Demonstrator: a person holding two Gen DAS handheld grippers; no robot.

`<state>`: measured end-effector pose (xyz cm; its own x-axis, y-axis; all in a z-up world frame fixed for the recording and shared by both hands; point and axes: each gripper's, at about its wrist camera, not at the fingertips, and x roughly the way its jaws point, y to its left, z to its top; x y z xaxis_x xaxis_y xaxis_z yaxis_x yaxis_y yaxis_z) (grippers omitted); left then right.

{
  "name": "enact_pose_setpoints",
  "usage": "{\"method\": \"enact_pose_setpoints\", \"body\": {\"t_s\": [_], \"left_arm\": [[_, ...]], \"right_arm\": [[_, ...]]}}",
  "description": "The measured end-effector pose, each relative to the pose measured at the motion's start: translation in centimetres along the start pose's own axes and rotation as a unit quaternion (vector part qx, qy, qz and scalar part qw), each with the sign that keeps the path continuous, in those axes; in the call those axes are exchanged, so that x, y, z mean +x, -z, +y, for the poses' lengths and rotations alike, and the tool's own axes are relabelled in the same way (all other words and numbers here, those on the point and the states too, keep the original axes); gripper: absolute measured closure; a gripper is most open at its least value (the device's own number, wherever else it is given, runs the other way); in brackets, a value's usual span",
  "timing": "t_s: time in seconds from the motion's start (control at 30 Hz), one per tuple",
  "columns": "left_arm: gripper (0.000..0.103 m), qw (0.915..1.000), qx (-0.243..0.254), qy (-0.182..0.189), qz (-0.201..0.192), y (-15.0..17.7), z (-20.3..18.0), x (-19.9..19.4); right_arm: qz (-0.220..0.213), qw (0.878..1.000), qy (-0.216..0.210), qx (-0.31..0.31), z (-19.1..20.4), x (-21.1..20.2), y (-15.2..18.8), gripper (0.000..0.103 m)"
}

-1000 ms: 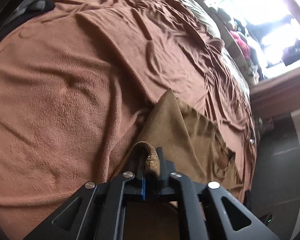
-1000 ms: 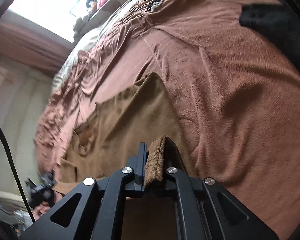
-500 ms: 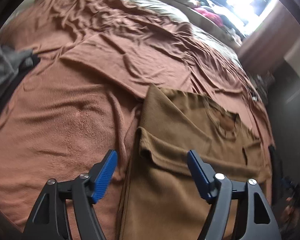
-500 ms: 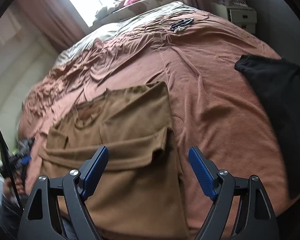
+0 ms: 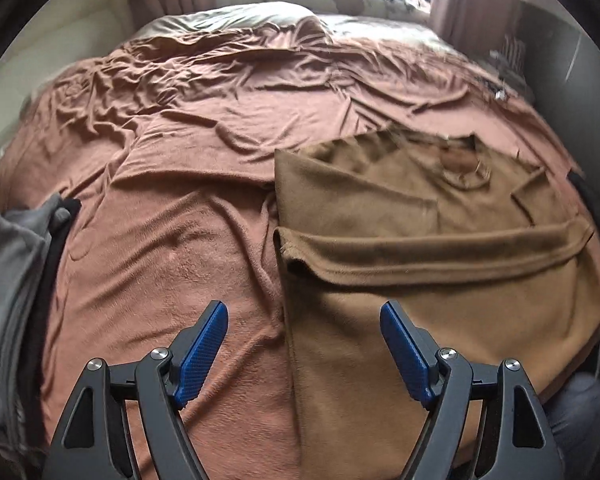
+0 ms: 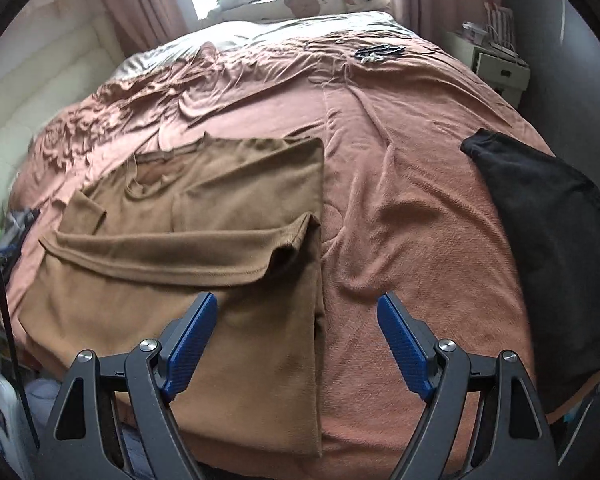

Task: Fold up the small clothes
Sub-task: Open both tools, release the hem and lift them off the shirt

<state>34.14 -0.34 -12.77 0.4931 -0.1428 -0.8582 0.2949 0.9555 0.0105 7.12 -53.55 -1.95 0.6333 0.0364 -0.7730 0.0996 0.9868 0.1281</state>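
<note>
A brown T-shirt (image 5: 420, 240) lies flat on the bed, its sides folded in and one sleeve laid across its middle. In the right wrist view the same T-shirt (image 6: 200, 240) fills the left half. My left gripper (image 5: 300, 312) hovers over the shirt's left folded edge; its jaws are opening and the blue pads (image 5: 204, 340) touch nothing. Above the shirt's right folded edge my right gripper (image 6: 296, 300) stands open, with nothing between its pads (image 6: 404, 344).
A rumpled rust-brown blanket (image 5: 180, 200) covers the bed. A grey garment (image 5: 12, 260) lies at the bed's left edge, a black garment (image 6: 548, 220) at its right edge. A small cabinet (image 6: 496, 64) stands far right, and curtains and a window are behind the bed.
Both grippers were shut on folds of the shirt a second ago. They have let go, opened wide, risen and rolled level; the folded shirt now lies on the bed.
</note>
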Motion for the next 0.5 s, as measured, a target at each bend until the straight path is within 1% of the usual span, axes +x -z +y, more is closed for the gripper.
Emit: {"method": "enact_pose_setpoints", "body": {"t_s": [0.13,0.27,0.33,0.5], "left_arm": [[0.023,0.9995,0.020,-0.006,0.023,0.0,-0.1,2.2],[0.023,0.9983,0.037,-0.020,0.040,-0.3,-0.1,4.4],[0.023,0.9974,0.046,-0.022,0.052,-0.4,-0.1,5.5],[0.023,0.9941,0.065,-0.045,0.075,-1.0,0.1,8.2]], "right_arm": [[0.025,0.999,0.018,-0.026,0.3,2.2,-0.1,0.022],[0.043,0.998,0.025,-0.049,0.9,4.4,-0.5,0.022],[0.053,0.995,0.038,-0.071,1.5,5.7,-0.7,0.022],[0.072,0.990,0.068,-0.103,1.7,8.7,-1.3,0.022]]}}
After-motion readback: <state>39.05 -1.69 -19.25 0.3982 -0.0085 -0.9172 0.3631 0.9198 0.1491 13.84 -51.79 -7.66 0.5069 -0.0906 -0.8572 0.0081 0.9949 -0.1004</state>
